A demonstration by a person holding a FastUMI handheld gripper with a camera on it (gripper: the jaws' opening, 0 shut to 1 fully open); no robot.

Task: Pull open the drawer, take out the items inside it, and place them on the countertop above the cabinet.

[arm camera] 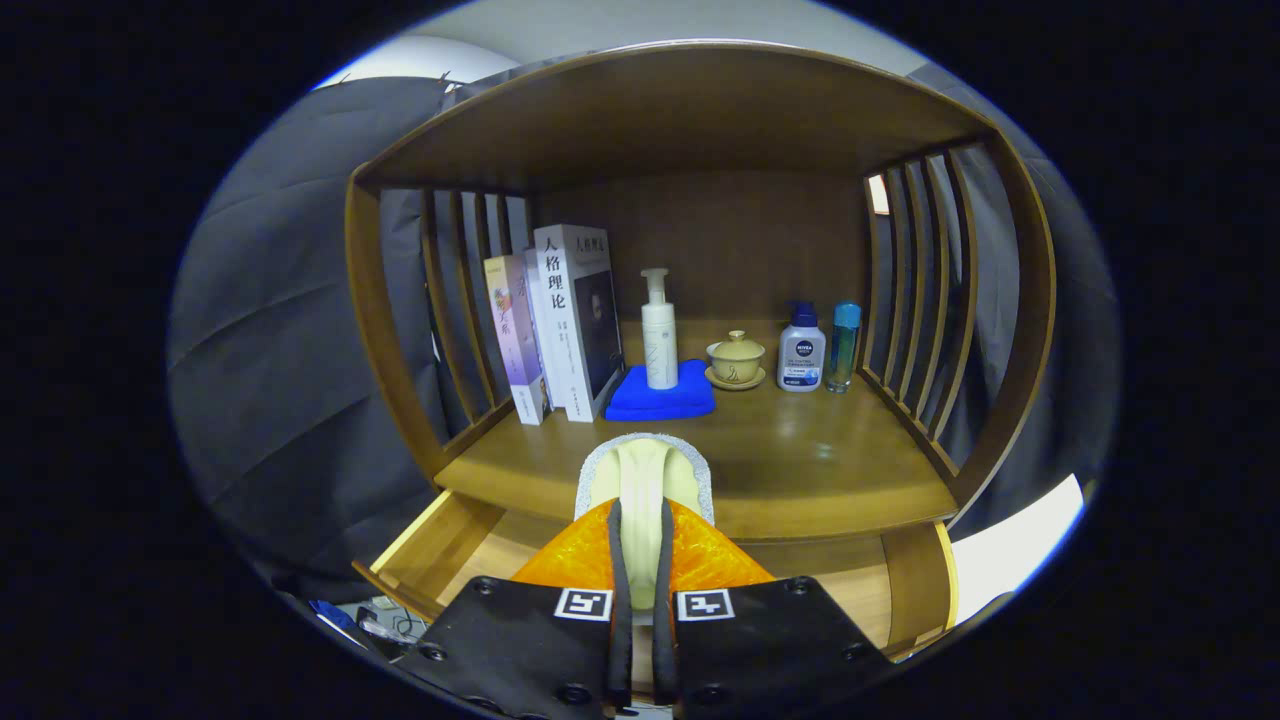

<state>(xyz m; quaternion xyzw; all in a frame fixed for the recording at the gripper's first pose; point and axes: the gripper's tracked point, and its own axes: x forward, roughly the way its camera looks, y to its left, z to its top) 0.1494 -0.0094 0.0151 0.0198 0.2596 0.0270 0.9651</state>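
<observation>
My gripper (641, 530) is shut on a pale cream pad with a grey fuzzy rim (645, 468), which stands up on edge between the fingers. The pad hangs over the front edge of the wooden countertop (820, 470) of the cabinet. Below that edge the drawer (440, 550) stands pulled open, and its light wooden floor shows on both sides of the fingers. What else lies in the drawer is hidden behind the gripper.
At the back of the countertop stand two books (560, 320), a white pump bottle (658, 335) on a folded blue cloth (662, 395), a lidded cup on a saucer (736, 360), a white bottle (801, 350) and a slim blue bottle (844, 345). Slatted sides and a wooden top enclose the shelf.
</observation>
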